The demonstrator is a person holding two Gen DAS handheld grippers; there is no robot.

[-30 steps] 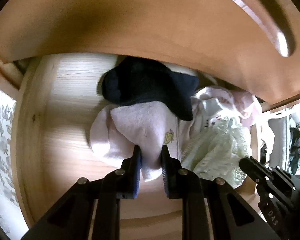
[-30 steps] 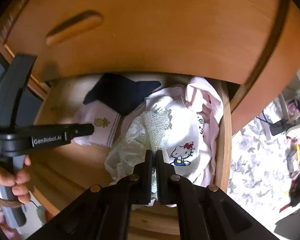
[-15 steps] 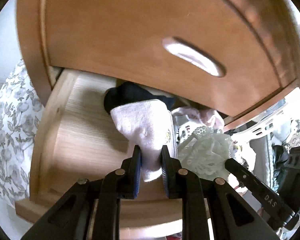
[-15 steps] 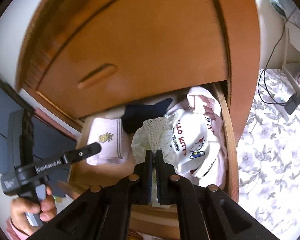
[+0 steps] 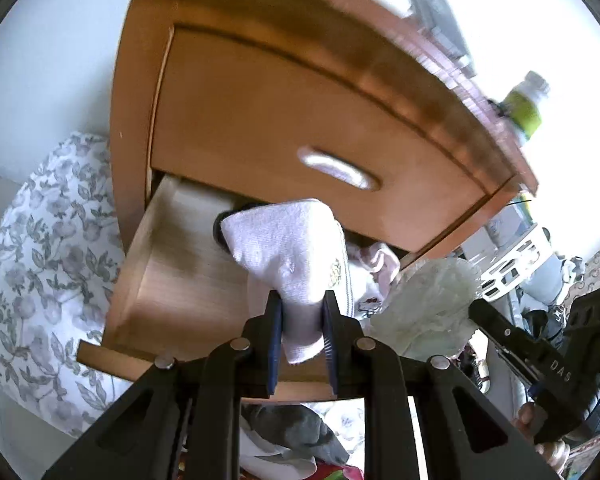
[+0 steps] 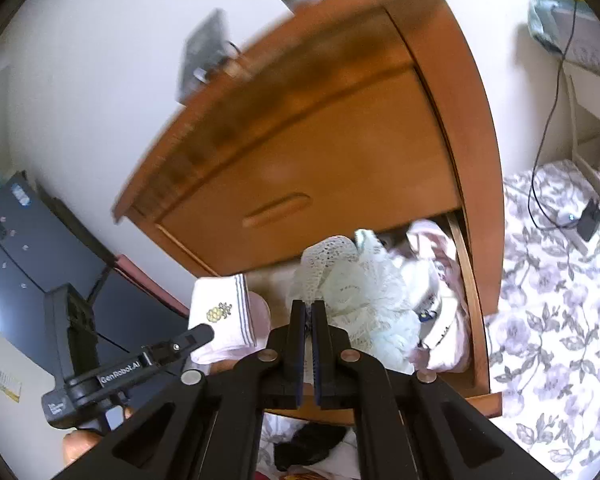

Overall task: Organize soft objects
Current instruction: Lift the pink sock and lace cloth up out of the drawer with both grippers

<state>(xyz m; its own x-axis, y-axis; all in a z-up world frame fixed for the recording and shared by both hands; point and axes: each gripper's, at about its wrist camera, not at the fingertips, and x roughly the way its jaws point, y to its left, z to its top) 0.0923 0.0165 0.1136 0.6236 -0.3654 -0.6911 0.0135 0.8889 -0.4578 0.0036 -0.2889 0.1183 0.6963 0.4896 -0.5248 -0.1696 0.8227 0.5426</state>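
A: Left claw [image 5: 299, 312] clenched on a pale pink towel [image 5: 288, 240], ribbed, pineapple motif by a striped edge. Frame centre, above the open drawer [image 5: 172, 280].

B: Its long axis?

A: Runs from the claw up-left toward the drawer's back. Right claw [image 6: 308, 318] grips a white lace cloth [image 6: 352, 280], bunched, centre frame.

The towel [image 5: 288, 248] is pale pink with a small yellow pineapple and grey stripes at its 3 o'clock edge, and the lace cloth [image 6: 352, 292] is white-green net. The nightstand [image 5: 284, 120] is orange-brown wood, its open drawer [image 5: 172, 276] pale inside, and the bedsheet [image 6: 552, 320] at 3 o'clock is white with grey-purple flowers.
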